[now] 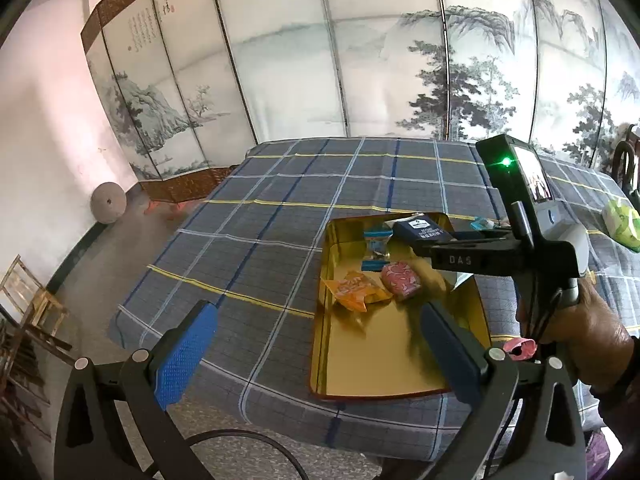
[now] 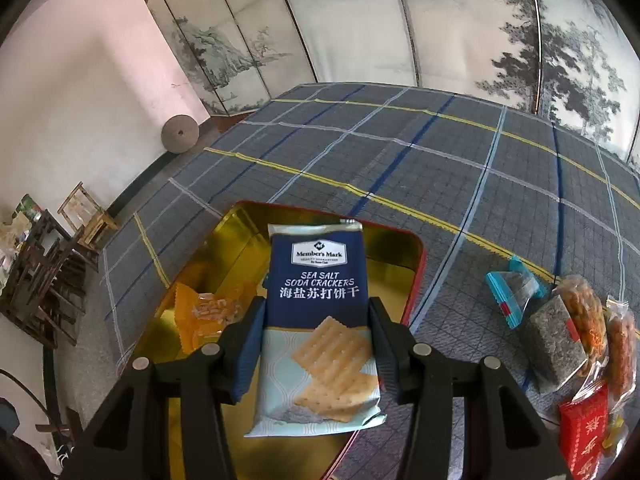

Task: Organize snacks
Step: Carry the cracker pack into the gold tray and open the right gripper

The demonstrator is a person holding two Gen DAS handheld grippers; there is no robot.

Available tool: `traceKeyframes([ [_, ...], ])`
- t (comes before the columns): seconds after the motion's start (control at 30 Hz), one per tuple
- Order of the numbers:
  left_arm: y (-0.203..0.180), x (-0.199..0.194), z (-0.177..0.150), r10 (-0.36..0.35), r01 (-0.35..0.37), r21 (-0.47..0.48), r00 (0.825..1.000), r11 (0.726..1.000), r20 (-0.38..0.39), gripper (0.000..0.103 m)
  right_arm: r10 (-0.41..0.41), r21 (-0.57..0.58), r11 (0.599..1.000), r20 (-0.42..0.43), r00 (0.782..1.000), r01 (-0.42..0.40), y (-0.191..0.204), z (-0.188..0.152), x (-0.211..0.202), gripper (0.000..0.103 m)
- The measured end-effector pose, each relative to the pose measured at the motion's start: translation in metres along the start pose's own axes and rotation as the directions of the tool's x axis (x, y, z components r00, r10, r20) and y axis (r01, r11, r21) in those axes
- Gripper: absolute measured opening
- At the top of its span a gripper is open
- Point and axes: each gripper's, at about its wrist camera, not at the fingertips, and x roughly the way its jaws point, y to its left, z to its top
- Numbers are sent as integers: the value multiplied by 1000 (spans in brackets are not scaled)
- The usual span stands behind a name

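Note:
A gold tin tray [image 1: 384, 360] with a red rim lies on the checked tablecloth. In it are an orange snack packet [image 1: 354, 290], a pink packet [image 1: 401, 280] and a blue-ended clear packet [image 1: 376, 248]. My right gripper [image 2: 316, 344] is shut on a navy soda cracker packet [image 2: 320, 320] and holds it above the tray [image 2: 404, 256]; the packet also shows in the left wrist view [image 1: 420, 232]. My left gripper [image 1: 316, 344] is open and empty, above the tray's near end.
Loose snacks lie right of the tray: a blue-ended packet [image 2: 514, 292], a dark seed bar [image 2: 554, 344], fried snack bags [image 2: 588, 312] and a red packet [image 2: 586, 428]. A green pack [image 1: 622, 226] and a pink wrapper [image 1: 520, 348] lie on the cloth. Wooden chairs [image 2: 48, 276] stand left.

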Motion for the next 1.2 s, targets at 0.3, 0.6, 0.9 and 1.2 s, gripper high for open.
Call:
traceKeyframes([
  [0.3,1,1,-1,2,-2,4,1000,1000,-5,100,-27,-25,999,-3,1000,27,5,1,9,51],
  [0.6,3,8,-5,-1,2,11,1000,1000,-23,100,-33,-19,999,45,998,34,2,2,0,52],
  [0.9,1,8,-4,-1,2,14,1000,1000,-29,100,23,27,999,132,991,-27,-4,-7,-28,52],
  [1.2,-8,10,-6,-4,5,31,999,999,-40,100,8,40,999,179,984,-15,-18,-37,-68,52],
])
